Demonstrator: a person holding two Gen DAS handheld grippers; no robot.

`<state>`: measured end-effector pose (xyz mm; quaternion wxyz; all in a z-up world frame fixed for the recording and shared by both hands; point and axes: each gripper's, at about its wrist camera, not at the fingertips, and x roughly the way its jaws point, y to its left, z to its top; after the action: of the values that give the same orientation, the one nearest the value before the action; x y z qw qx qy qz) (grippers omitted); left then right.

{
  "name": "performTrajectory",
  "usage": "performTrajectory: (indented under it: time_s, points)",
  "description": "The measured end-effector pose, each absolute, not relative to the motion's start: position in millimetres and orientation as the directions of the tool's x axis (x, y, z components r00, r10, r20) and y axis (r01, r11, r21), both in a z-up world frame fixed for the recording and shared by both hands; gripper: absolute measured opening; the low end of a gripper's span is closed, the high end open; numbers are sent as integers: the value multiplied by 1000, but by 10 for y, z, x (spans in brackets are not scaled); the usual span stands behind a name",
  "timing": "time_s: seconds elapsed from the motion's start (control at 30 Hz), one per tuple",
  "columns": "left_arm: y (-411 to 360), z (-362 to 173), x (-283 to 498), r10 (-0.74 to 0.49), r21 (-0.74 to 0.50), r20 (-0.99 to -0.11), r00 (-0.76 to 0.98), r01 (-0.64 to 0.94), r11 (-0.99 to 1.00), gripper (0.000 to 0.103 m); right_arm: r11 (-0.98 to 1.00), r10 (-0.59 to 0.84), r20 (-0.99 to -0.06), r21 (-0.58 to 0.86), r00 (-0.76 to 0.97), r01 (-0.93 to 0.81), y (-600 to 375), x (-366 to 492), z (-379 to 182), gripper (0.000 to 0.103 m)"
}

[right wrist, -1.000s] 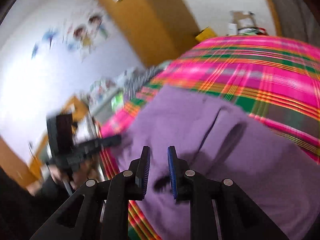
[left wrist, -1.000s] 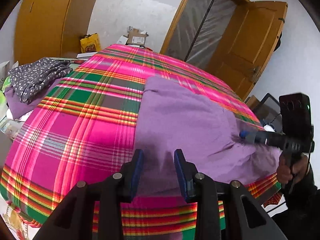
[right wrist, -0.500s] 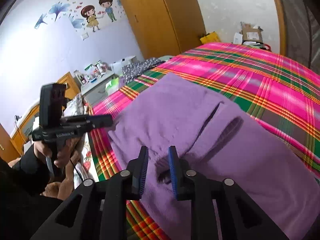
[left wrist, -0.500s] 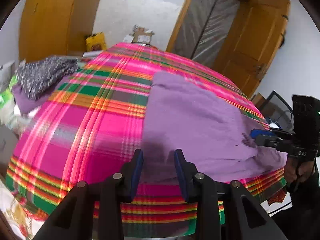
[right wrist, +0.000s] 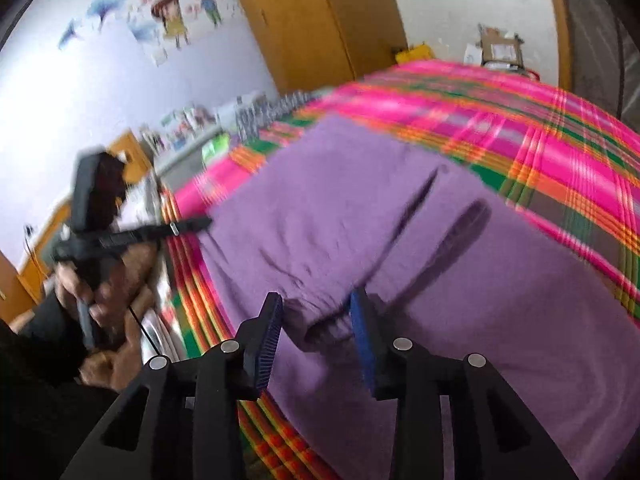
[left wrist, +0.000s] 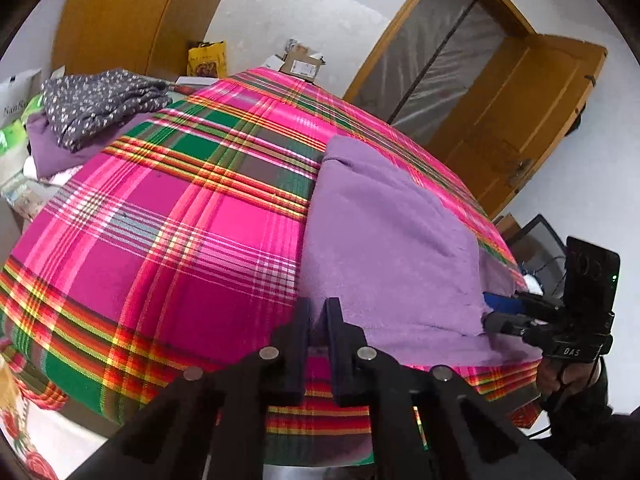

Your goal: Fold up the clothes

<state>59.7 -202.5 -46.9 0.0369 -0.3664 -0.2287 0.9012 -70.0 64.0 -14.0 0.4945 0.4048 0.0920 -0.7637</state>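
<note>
Plaid bedspread [left wrist: 168, 240] covered the bed, pink with green and orange bands; wooden doors behind it, wall stickers on the left in the right wrist view. Purple garment [left wrist: 384, 248] lay spread flat on the near right part of the bed, its near edge along the bed's front edge.

Left tongs [left wrist: 317, 312] had just been closing and sat nearly together on the garment's near left corner. A thin bit of purple edge seemed to be pinched between them, though the fold there was small and shadowed.

Right tongs [right wrist: 316, 316] had just been opening and stood apart, straddling a gathered cuff or hem [right wrist: 320, 316] at the garment's near right end. Cloth sat between the pads, neither pressing on it. That view was motion-blurred.

Risks, my read:
- Left pinch looked shallow. A lift could slip the corner out, or catch the bedspread under it and drag that along.
- Right side had no hold. If the left lifted first, the garment would skew and the fold line go crooked.
- The bunched cuff could give the right tongs one layer only, so the lower layer stays behind.
- Near edge sat at the bed's front. Pulling toward the person could slide the garment off.
</note>
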Motion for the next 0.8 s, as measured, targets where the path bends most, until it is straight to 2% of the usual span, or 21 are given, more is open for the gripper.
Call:
performTrajectory:
  time_s: [0.17,0.27,0.37,0.47,0.6,0.8]
  points:
    - [-2053,-453,611,244,-443,-637,-732,89,-892,9,-497,-687,-695,236,-213,835,677,-687,-25,37]
    - [-2083,-418,614,259,-456,-631,-731,79,-887,9,-517,-711,-654,241,-256,821,744,-765,134,37]
    - [-2065,-311,606,235,-434,-625,-744,81,-897,9,-546,-723,-616,233,-312,805,766,-897,317,38]
    - [-2039,-191,596,203,-405,-619,-759,87,-910,9,-566,-700,-622,183,-351,804,617,-1052,441,38]
    - [-1915,-100,494,189,-385,-604,-774,75,-920,9,-505,-714,-645,206,-272,838,241,-1334,534,38]
    - [-1779,-247,305,77,-264,-678,-731,145,-953,9,-408,-703,-698,238,-136,881,-472,-1746,474,38]
